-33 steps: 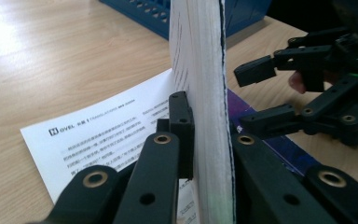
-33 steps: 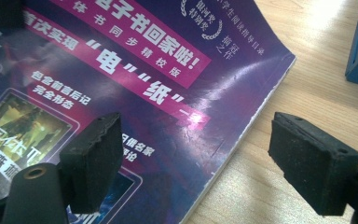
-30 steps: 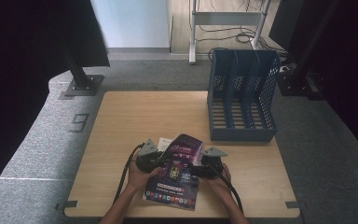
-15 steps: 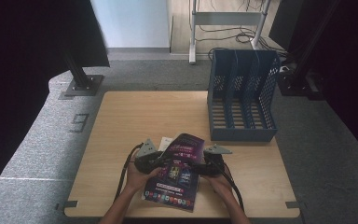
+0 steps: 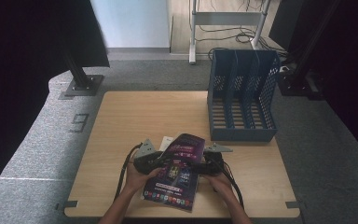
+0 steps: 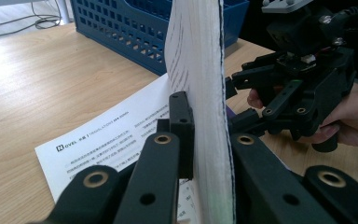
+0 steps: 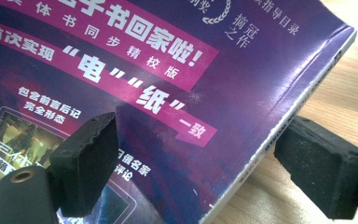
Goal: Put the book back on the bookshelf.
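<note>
In the lower middle of the high view, two forearms rise from the bottom edge and meet over a purple paperback book [image 5: 176,173] on the near part of the pale wooden counter [image 5: 121,126]. The left gripper [image 5: 153,161] comes at the book from the frame's left, the right gripper [image 5: 204,164] from the frame's right, each held level in a hand.

The left gripper view shows what the overhead camera cannot: the book stands on edge there, its white page block [image 6: 200,93] clamped between the black jaws. Below it a white printed sheet [image 6: 107,140] lies flat on the wood grain.

The right gripper view shows the glossy purple cover [image 7: 168,84] with magenta banners and white characters, its corner creased. The jaws have just been opening; their rough black pads [image 7: 86,161] stand wide, one over the cover and one past the spine over the wood, neither pressing.

At the upper right of the high view stands a blue perforated plastic file rack [image 5: 242,95] with upright dividers.
</note>
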A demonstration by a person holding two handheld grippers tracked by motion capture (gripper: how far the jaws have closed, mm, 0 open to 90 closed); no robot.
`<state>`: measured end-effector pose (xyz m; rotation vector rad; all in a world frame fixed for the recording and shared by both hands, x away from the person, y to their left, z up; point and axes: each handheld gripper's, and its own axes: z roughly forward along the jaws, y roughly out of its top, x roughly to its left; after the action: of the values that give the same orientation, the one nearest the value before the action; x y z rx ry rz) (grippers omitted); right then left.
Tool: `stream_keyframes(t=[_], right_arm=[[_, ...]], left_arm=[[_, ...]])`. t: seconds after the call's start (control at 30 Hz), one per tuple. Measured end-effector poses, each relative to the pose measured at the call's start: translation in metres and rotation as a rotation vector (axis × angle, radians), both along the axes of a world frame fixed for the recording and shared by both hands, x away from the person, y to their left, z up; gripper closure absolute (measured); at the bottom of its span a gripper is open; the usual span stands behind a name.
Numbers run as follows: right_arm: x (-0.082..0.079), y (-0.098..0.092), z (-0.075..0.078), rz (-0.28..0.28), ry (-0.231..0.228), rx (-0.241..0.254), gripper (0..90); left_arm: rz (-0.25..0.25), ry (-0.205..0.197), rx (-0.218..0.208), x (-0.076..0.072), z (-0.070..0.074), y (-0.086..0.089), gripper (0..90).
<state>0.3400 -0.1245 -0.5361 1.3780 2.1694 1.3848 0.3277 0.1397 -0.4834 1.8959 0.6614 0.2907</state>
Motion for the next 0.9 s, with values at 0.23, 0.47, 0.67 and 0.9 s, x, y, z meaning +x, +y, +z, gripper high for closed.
stream_keyframes(t=[0.23, 0.47, 0.67, 0.9], right_arm=[[-0.002, -0.003, 0.003, -0.015, -0.01, 0.013, 21.2], [-0.004, -0.005, 0.007, -0.017, -0.018, 0.014, 26.0], [-0.006, -0.004, 0.009, -0.028, -0.013, -0.006, 29.6], [-0.004, -0.004, 0.005, -0.03, 0.001, -0.013, 31.7]], left_arm=[[0.009, 0.03, -0.024, 0.005, -0.005, 0.005, 85.4], [0.016, 0.069, -0.016, 0.011, -0.014, 0.007, 85.4], [0.019, 0.108, -0.025, 0.017, -0.022, 0.007, 85.4], [0.025, 0.123, -0.01, 0.02, -0.027, 0.006, 85.4]])
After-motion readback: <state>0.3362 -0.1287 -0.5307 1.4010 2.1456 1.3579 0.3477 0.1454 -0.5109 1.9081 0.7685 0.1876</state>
